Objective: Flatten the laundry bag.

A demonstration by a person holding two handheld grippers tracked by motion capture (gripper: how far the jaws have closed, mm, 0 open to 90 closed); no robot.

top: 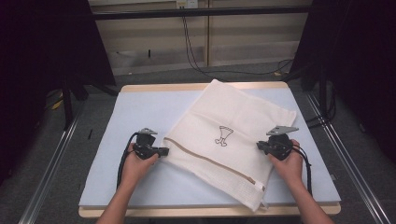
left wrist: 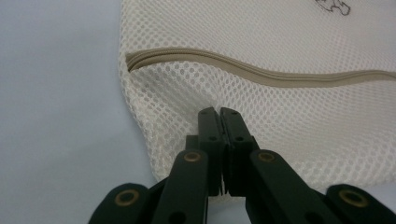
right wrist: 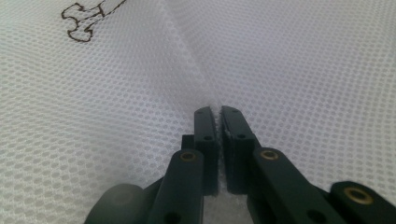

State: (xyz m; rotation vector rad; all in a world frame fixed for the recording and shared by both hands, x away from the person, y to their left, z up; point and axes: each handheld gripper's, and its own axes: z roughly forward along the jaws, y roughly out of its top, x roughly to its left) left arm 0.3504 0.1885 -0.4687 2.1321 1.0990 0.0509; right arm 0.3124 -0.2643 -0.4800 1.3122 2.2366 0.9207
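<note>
Mesh bag (top: 233, 140): cream white, flat on the pale blue table mat (top: 135, 112), turned at a slant so one corner points to the far edge and another hangs near the front edge. A tan zipper (top: 210, 158) runs across its near part; a small dark outline drawing (top: 223, 136) sits near its middle.

Left gripper (top: 164, 151): in your left hand (top: 135, 165), at the bag's left edge. In the left gripper view (left wrist: 219, 112) its jaws are pressed together, pinching a fold of the mesh just below the end of the zipper (left wrist: 261, 74).

Right gripper (top: 258, 146): in your right hand (top: 288, 163), at the bag's right edge. In the right gripper view (right wrist: 218, 111) its jaws are closed on a raised crease of the mesh, with the netting caught between them; the drawing (right wrist: 86, 21) lies well off toward the top left of that view.

Both grippers hold opposite sides of the bag, which rests on the mat between them.
</note>
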